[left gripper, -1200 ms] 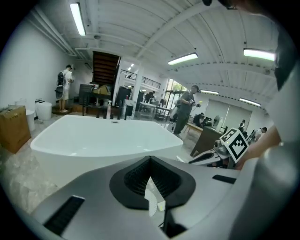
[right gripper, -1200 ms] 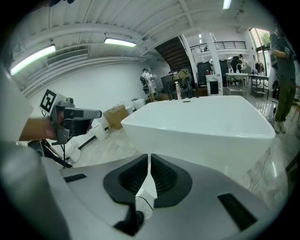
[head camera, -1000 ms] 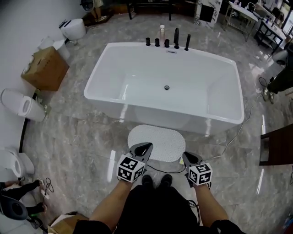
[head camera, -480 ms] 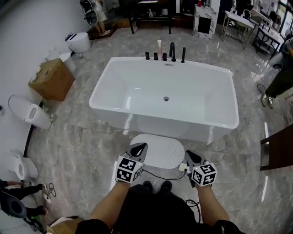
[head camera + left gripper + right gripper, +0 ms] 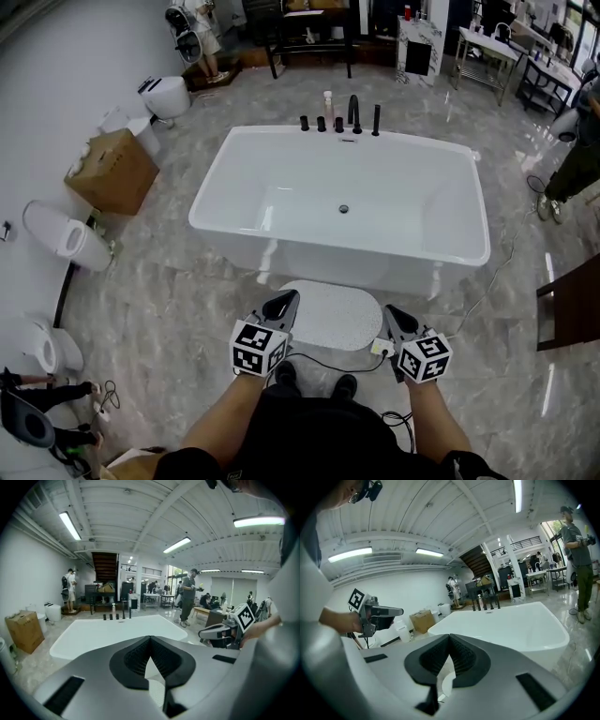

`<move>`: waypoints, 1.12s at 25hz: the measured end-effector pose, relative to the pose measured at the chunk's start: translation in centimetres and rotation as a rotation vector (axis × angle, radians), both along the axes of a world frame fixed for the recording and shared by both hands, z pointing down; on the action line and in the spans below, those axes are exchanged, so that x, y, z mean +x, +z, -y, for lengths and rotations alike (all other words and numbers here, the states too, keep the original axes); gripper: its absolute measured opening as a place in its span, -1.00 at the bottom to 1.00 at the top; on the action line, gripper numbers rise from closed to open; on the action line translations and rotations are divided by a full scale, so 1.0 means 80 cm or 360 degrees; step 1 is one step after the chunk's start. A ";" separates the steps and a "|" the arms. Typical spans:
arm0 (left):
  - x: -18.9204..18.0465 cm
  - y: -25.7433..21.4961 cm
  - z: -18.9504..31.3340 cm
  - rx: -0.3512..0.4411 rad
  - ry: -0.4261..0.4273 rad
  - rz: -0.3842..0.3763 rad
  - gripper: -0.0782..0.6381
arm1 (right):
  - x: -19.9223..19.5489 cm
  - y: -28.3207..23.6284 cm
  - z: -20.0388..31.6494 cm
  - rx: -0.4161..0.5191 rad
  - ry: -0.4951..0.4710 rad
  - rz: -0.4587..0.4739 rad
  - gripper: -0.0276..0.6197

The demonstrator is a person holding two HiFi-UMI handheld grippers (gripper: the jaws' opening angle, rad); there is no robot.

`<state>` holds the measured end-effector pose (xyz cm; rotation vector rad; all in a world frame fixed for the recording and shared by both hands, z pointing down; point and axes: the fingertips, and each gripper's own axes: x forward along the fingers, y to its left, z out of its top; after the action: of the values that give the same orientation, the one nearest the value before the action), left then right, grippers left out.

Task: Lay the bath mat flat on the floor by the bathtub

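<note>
The oval white bath mat (image 5: pixel 330 314) lies flat on the marble floor against the front of the white bathtub (image 5: pixel 225 178). My left gripper (image 5: pixel 284 305) hovers over the mat's near left edge, shut and empty. My right gripper (image 5: pixel 394 321) hangs over the near right edge; its jaws are closing and meet at the tips with nothing between them. In the left gripper view the left gripper (image 5: pixel 150 638) shows the mat (image 5: pixel 154 686) below the jaws. From the right gripper view, the right gripper (image 5: pixel 450 636) points over the mat (image 5: pixel 446 684) at the tub (image 5: pixel 515 625).
Black taps (image 5: pixel 352 112) stand on the tub's far rim. A cardboard box (image 5: pixel 112 171) and a toilet (image 5: pixel 61 234) stand at the left. A cable (image 5: pixel 478 291) runs over the floor at the right, near a dark piece of furniture (image 5: pixel 567 314). My feet (image 5: pixel 314 380) are just behind the mat.
Both grippers have drawn back toward my body and sit lower in the head view. The view has tipped, so the tub and the mat also appear lower. The mat stays flat.
</note>
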<state>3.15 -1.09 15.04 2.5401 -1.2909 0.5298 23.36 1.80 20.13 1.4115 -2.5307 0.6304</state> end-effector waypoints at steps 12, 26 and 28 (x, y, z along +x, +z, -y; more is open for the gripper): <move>-0.067 -0.076 0.032 0.0081 0.0154 -0.0163 -0.75 | -0.048 -0.101 0.026 0.0232 0.0125 -0.0014 -0.87; -0.142 -0.158 0.091 0.0316 -0.0004 -0.0259 -0.75 | -0.117 -0.219 0.084 0.0472 0.0121 0.0083 -0.87; -0.151 -0.161 0.096 0.0326 -0.0078 -0.0282 -0.75 | -0.127 -0.220 0.077 0.0494 0.0066 0.0056 -0.87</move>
<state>-8.90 -8.80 2.12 2.6382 -1.4005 0.1643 13.23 -4.35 2.54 1.5629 -2.7244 0.2768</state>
